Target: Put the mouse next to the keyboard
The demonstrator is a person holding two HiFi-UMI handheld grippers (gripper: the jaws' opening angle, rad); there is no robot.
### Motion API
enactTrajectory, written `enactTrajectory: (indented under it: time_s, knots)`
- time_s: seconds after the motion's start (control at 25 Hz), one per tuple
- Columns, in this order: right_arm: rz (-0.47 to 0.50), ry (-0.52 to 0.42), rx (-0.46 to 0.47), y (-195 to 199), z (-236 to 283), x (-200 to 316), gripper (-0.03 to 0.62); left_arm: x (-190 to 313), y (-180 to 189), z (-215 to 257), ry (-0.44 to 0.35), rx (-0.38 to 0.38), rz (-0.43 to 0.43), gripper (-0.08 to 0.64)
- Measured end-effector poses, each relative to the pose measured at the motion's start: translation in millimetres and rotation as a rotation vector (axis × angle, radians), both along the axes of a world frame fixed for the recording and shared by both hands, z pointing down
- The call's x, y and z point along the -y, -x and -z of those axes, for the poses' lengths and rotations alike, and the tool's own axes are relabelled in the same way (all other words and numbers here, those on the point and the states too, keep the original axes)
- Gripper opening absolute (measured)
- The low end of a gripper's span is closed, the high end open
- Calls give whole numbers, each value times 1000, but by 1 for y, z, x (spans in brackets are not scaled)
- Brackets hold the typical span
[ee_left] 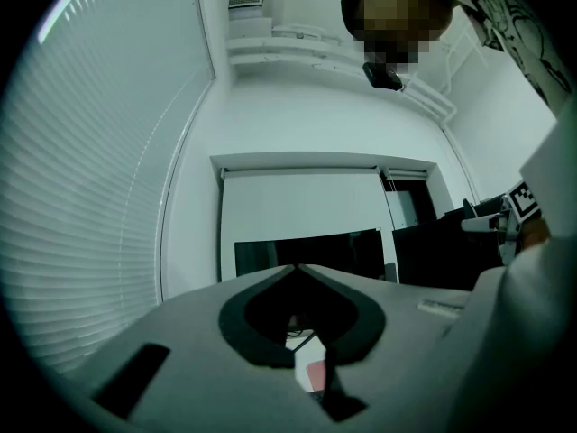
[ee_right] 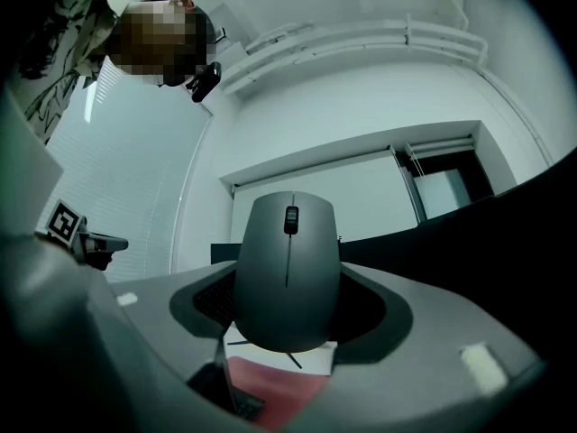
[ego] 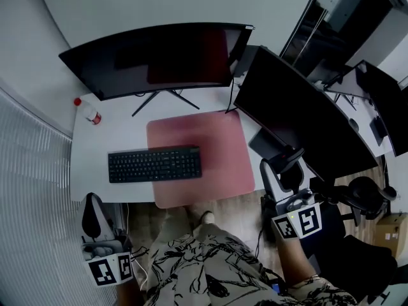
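Head view with both tool views. Nearest, at the bottom edge, is the person's patterned garment (ego: 204, 266), with one tool on either side.

The left tool (ee_left: 296, 271) is held low off the front left corner of the bench (ego: 121, 132). Its jaws are brought together so that the tips meet, and nothing is between them.

The right tool (ee_right: 288, 300) is raised off the front right of the bench. Its jaws are clamped on the flanks of a grey mouse (ee_right: 287, 246). The mouse's top and scroll wheel face that tool's camera, and its front end points upward. The mouse is therefore in the air, clear of the bench and well apart from the keyboard.

On the white bench lies a black keyboard (ego: 155, 164), parallel to the front edge. Its right part rests on a pink desk mat (ego: 220, 148), and its left part rests on bare bench.

Behind the mat stands a curved monitor (ego: 159, 59) with a dark screen on splayed legs. A second dark monitor (ego: 299, 120) stands angled at the right. At the far left of the bench, near the wall, is a small bottle with a red cap (ego: 91, 113).

To the right, beyond the right tool, is a dark office chair (ego: 366, 193).
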State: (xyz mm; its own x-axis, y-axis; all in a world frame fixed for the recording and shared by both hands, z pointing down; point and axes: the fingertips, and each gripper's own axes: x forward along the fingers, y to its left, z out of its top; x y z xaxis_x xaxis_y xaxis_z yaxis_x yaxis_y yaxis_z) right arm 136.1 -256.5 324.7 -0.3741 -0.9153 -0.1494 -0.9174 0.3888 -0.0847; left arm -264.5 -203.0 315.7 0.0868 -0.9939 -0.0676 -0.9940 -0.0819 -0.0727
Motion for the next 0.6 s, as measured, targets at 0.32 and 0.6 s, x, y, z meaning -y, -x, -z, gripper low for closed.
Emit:
enactTrajectory:
  time_s: [0.32, 0.6]
  knots:
    - [-57, 20, -17, 27, -1, 48, 305, 63, 22, 18, -49, 12, -72, -3]
    - [-83, 67, -23, 34, -22, 68, 305, 93, 30, 9, -28, -1, -93, -3]
